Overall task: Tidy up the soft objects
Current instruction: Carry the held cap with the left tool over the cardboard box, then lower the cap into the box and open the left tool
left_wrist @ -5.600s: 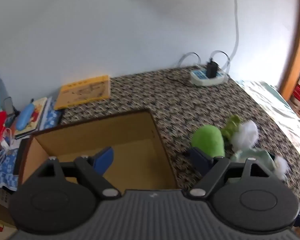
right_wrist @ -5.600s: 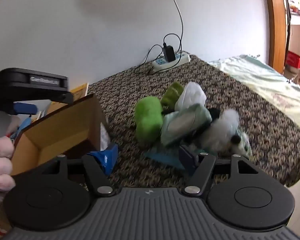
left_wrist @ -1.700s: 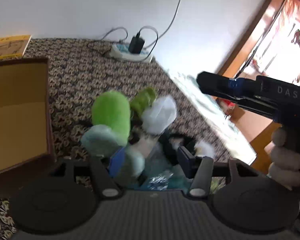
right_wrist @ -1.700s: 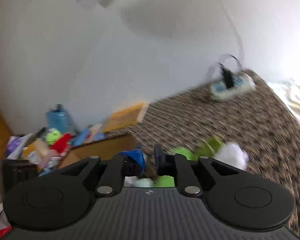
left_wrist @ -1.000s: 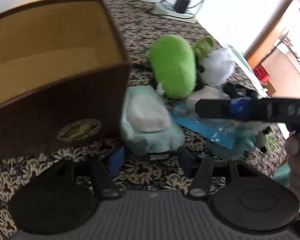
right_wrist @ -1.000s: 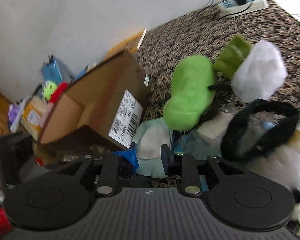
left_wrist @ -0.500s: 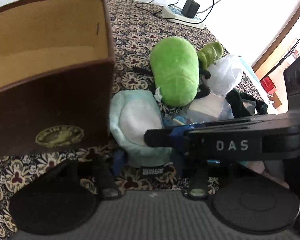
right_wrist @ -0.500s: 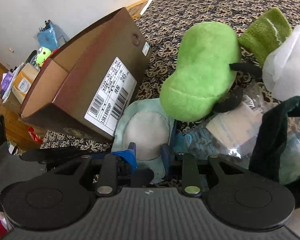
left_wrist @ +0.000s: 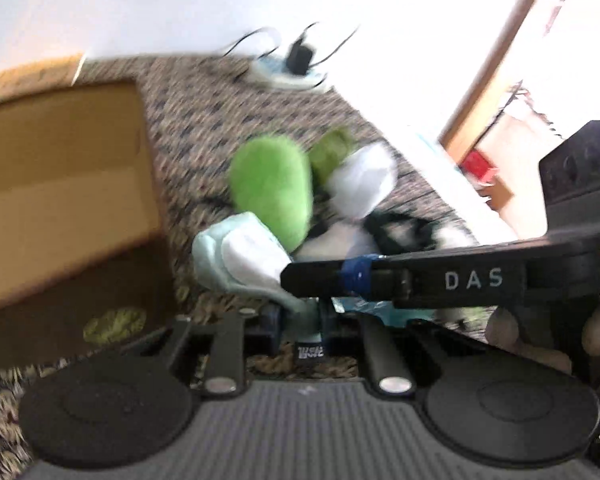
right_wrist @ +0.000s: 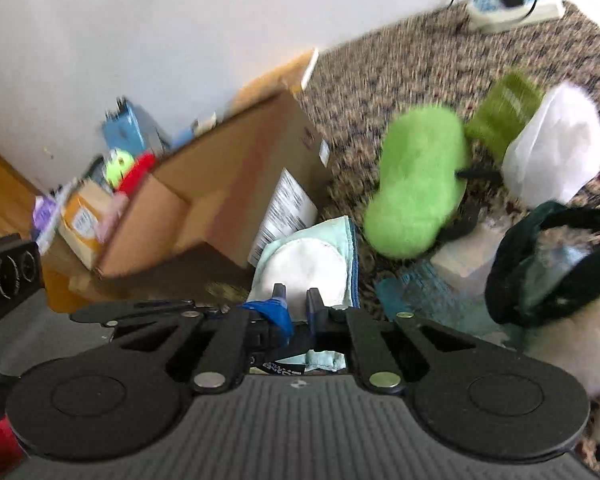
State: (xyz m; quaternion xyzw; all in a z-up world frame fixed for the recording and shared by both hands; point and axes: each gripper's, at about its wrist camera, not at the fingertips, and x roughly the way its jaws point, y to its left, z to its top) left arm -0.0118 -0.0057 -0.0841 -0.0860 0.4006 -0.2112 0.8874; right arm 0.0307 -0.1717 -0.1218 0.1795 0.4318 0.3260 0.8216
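Observation:
A pale mint soft pad (left_wrist: 244,256) with a white round middle is lifted off the patterned table, next to the open cardboard box (left_wrist: 60,184). My left gripper (left_wrist: 300,318) is shut on its near edge. My right gripper (right_wrist: 296,300) is shut on the same pad (right_wrist: 312,264) from the right; its finger crosses the left wrist view. Behind lie a bright green plush (left_wrist: 274,192), a darker green soft piece (right_wrist: 504,108) and a white fluffy item (right_wrist: 556,144).
A dark green band (right_wrist: 556,260), a teal plastic packet (right_wrist: 428,300) and white fur lie at right. A power strip (left_wrist: 288,74) with cables sits at the far table edge. Clutter of boxes and toys (right_wrist: 112,184) stands left of the box. A doorway (left_wrist: 512,92) is at right.
Both grippers have closed on the mint pad's near edge and raised it from the table. Both views are blurred by motion.

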